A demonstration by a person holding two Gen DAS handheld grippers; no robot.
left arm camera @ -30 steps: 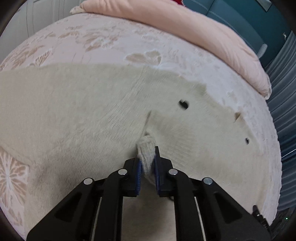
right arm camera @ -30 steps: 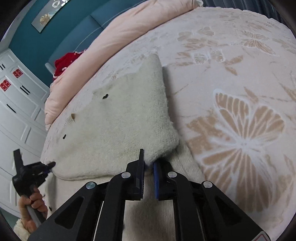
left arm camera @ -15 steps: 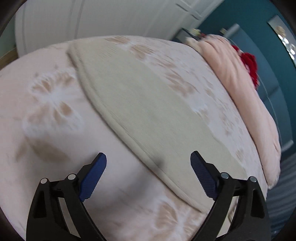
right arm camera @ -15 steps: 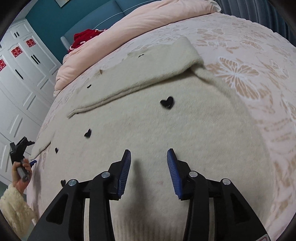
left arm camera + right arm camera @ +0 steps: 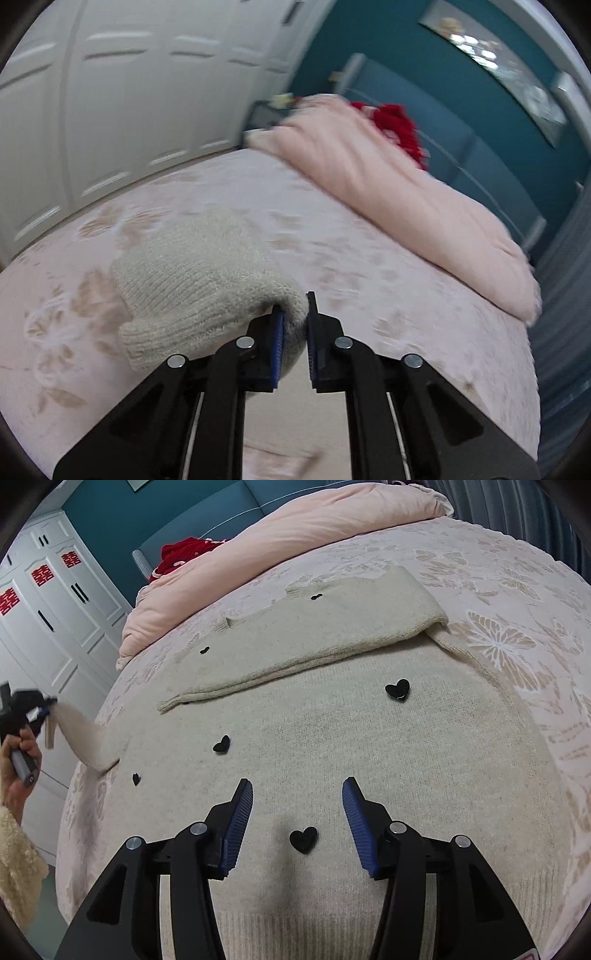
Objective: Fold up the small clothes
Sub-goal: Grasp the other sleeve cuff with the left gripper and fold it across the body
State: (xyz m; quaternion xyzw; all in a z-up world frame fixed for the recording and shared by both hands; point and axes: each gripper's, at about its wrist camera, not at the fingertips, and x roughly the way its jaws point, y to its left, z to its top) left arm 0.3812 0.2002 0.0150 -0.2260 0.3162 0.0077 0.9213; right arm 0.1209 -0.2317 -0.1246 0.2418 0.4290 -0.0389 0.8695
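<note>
A cream knit sweater point(image 5: 351, 746) with small black hearts lies flat on the bed, one sleeve point(image 5: 332, 631) folded across its upper part. My right gripper point(image 5: 297, 797) is open and hovers just above the sweater's lower body. My left gripper point(image 5: 294, 332) is shut on the cuff of the other sleeve point(image 5: 192, 291) and holds it lifted off the bed. In the right wrist view the left gripper point(image 5: 40, 709) shows at the far left with that sleeve point(image 5: 85, 742) stretched up from the sweater's left side.
The bed has a pink bedspread point(image 5: 517, 590) with butterfly patterns. A folded pink duvet point(image 5: 399, 192) and a red garment point(image 5: 395, 122) lie at the head. White wardrobe doors point(image 5: 110, 110) stand to the left, a teal wall point(image 5: 147, 513) behind.
My left gripper went from shut on sweater fabric to open, and is now shut on the sleeve cuff, lifting it. My right gripper let go of the folded sleeve and opened wide.
</note>
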